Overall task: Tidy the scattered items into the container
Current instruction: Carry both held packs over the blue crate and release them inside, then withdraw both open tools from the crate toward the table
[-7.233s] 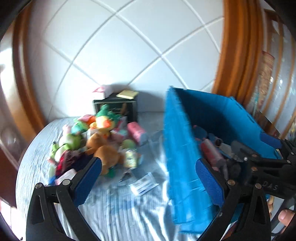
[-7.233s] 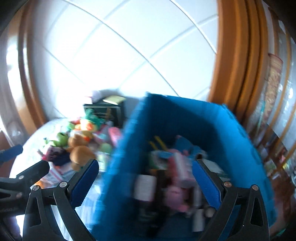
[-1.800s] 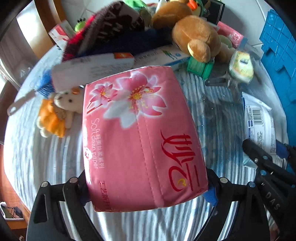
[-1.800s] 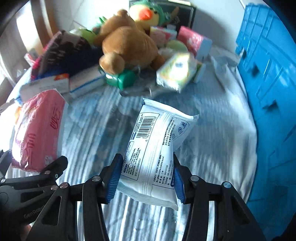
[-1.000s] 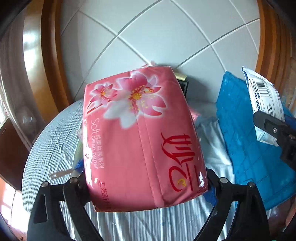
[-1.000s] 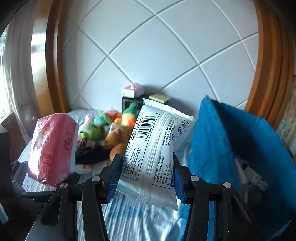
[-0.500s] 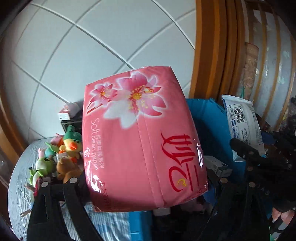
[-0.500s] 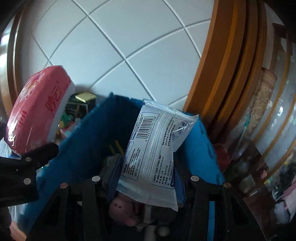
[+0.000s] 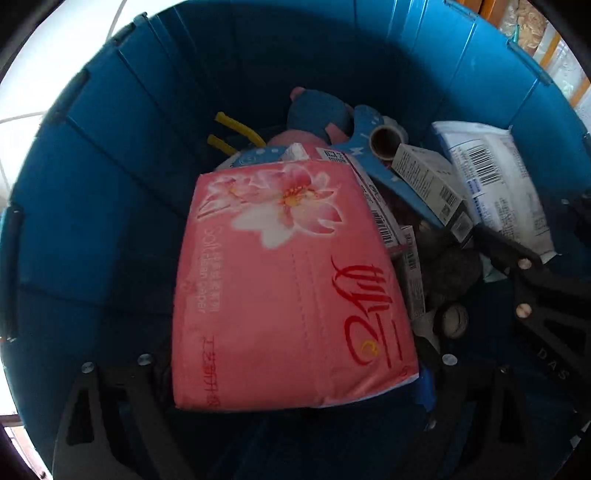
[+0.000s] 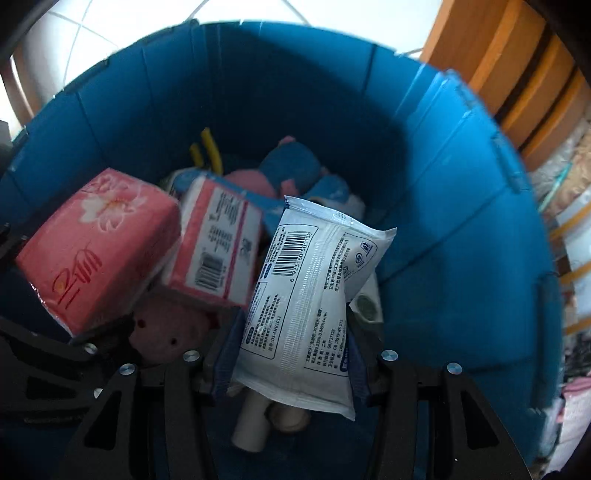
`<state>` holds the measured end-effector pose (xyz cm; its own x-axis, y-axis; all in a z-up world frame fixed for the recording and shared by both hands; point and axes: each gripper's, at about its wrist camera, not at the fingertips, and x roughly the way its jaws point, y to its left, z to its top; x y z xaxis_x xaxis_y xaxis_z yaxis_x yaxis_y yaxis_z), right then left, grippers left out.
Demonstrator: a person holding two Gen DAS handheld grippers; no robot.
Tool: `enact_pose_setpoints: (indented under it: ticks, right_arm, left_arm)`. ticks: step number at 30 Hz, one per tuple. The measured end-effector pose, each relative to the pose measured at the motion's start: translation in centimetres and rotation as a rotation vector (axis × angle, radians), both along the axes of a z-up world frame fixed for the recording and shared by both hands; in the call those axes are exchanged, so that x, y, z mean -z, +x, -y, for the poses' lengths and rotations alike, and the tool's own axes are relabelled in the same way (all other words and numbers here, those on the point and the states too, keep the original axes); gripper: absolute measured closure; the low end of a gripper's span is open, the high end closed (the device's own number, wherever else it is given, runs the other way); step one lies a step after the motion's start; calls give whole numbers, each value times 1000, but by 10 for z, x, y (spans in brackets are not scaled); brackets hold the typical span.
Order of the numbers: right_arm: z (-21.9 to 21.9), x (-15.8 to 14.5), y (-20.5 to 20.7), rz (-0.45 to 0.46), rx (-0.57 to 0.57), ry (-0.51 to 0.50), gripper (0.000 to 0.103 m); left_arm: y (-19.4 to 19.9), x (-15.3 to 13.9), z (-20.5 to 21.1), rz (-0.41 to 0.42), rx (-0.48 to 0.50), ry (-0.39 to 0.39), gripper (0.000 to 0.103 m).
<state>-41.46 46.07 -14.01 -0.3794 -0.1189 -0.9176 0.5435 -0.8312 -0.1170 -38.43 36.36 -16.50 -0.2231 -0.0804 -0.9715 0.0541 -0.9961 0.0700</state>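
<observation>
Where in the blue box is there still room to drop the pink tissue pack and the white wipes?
Bare room in the blue box lies along its right wall, beside the white wipes pack, and along the left wall beside the pink tissue pack. The middle is crowded: a pink-and-white carton, plush toys, tubes.

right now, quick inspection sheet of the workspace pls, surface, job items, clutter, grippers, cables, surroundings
surface: nothing seen; both views look down into the blue container.
job's things: pink tissue pack and white wipes packet, both held over the container's contents.
clutter: inside the container are a pink-and-white box, a small white carton, a pink plush toy, a blue plush toy, yellow sticks and a cardboard tube.
grippers: left gripper shut on the tissue pack; right gripper shut on the wipes packet.
cables: nothing seen.
surroundings: white tiled wall, orange wooden frame.
</observation>
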Motion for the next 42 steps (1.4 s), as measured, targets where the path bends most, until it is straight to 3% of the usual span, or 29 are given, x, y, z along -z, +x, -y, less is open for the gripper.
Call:
enact_pose_setpoints:
  ticks: [7,15,19,22,27,31,36,42]
  right_arm:
    - [11,3,1,-2,-19,5,49]
    - [7,-4,4,-8,-13,-11,47]
    - [4,-26,-1,-36,3,-22,46]
    - [-6,-46,6,-66,7,-69,44]
    - [-20,-97,44,-186,-24,-193,22]
    - [-27,-129,78,-268,-32,-294,19]
    - [-19,-148,117,-374,-34,-371,12]
    - [15,-152,163,-425,-37,-471,7]
  left_arm:
    - [-4,15,0,3,2,3,7]
    - [8,-8,8,-28,5,-1,7]
    - [21,-29,11,-68,-8,21,7]
    - [35,-50,11,-137,-8,2,7]
    - [77,-94,14,-327,-42,-32,7]
    - [119,-123,22,-483,-88,-75,7]
    - [166,-143,47,-606,-198,-112,1]
    - [226,-149,91,-699,-334,-194,1]
